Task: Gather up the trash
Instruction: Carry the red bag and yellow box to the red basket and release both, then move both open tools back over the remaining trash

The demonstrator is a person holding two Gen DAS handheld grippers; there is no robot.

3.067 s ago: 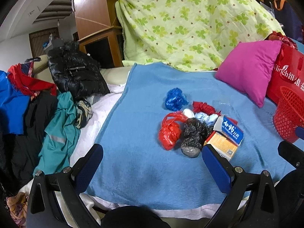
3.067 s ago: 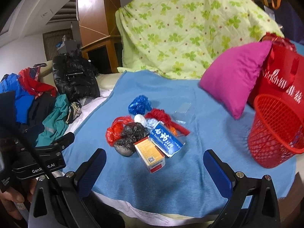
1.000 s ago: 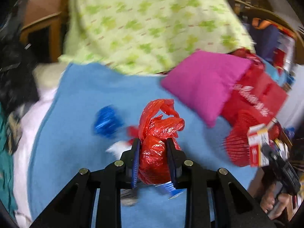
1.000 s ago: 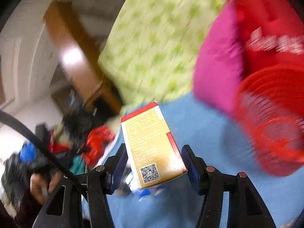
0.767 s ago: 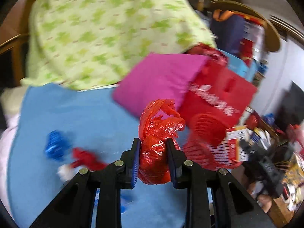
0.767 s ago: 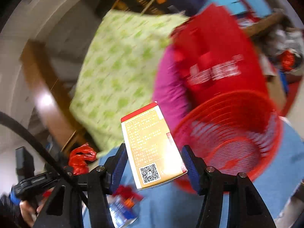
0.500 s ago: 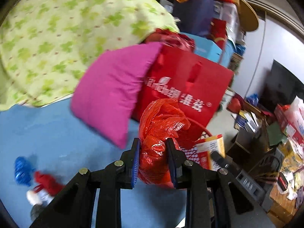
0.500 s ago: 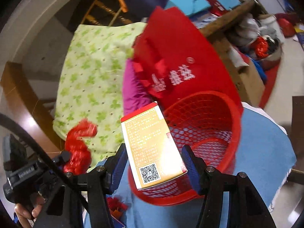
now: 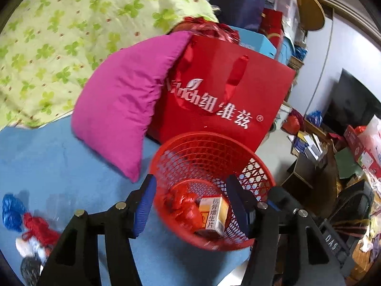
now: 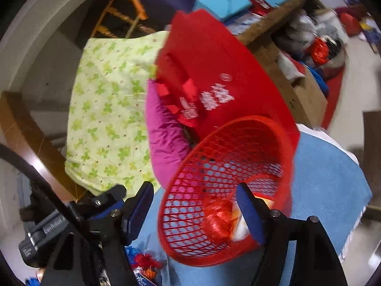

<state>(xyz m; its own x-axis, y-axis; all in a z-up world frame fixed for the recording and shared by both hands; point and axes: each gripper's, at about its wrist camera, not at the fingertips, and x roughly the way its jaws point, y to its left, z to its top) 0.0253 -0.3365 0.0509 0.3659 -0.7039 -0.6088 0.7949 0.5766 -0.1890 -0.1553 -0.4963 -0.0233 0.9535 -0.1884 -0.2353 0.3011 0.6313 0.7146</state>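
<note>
Both tongs over the red mesh basket [image 9: 209,147], both empty, jaws opening. Left tongs [image 9: 190,205] about half spread, blue pads clear of everything; red plastic bag [image 9: 183,205] and yellow box [image 9: 213,212] show in the gap but lie down in the basket bottom, not gripped. Right tongs [image 10: 193,211] same: pads apart, nothing pinched, basket interior seen between them.

Basket stands upright on the blue blanket [image 9: 59,166], mouth up, tilted look in the right wrist view is only camera roll. It sits near the blanket's corner, just in front of the red gift bag [image 9: 221,109] and beside the magenta pillow [image 9: 123,109].

Yellow box lies on a broad face, long axis running from the basket centre toward the near wall, printed side panel facing the left camera, touching the red plastic bag on its left. In the right wrist view the red plastic bag [image 10: 218,221] is a crumpled ball, box edge [image 10: 238,226] just right of it, partly hidden by the tong pad, blurred.

Leftover trash on the blanket well apart from the basket: blue bag [image 9: 12,212], red bag [image 9: 38,226], white wad [image 9: 23,247], dark bag [image 9: 29,269], bunched together at lower left. Green clover quilt [image 9: 71,35] behind the pillow
</note>
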